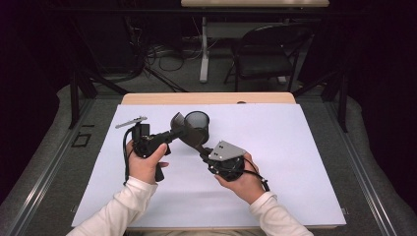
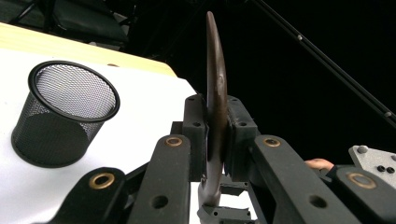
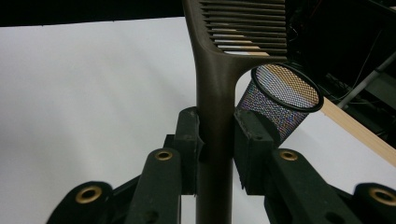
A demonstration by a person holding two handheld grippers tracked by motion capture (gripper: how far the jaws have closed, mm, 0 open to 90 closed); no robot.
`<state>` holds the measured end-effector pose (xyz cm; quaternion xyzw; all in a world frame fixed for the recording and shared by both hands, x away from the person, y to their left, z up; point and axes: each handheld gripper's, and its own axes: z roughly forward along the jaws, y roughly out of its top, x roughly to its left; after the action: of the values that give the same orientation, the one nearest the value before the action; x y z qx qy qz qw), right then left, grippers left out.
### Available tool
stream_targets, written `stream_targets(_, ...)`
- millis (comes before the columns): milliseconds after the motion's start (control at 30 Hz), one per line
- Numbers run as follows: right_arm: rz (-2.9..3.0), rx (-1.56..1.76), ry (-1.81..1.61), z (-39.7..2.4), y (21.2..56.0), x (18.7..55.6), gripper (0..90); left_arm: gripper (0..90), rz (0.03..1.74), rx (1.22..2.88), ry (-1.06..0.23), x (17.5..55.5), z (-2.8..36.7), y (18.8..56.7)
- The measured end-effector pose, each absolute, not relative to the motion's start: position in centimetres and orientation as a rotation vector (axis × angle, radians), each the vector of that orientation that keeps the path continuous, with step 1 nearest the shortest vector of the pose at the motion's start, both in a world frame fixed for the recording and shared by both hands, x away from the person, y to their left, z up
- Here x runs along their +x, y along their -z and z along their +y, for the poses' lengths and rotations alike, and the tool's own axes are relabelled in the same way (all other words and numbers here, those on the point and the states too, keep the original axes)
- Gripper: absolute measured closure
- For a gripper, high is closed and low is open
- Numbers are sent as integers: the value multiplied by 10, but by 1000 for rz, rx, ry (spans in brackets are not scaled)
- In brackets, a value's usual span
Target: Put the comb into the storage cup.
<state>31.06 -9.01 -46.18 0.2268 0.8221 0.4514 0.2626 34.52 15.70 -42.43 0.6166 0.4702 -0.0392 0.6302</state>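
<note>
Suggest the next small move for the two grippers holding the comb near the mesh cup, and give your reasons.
Probably open the right gripper. The left gripper is clamped on the brown comb, so both now pinch it: a handover seems complete. Freed, the left could carry the comb to the mesh cup standing close by.

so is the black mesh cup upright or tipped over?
Upright. The black wire-mesh cup stands on its base on the white table sheet, open rim facing up; the left gripper view shows no contents through the rim.

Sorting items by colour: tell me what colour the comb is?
Dark brown comb; right gripper view shows it best.
</note>
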Motion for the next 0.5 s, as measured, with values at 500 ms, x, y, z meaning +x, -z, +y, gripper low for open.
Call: stream_targets(500,2225,614,-1227,-90,462,311,729,833,1103,1381,136,346,158,425)
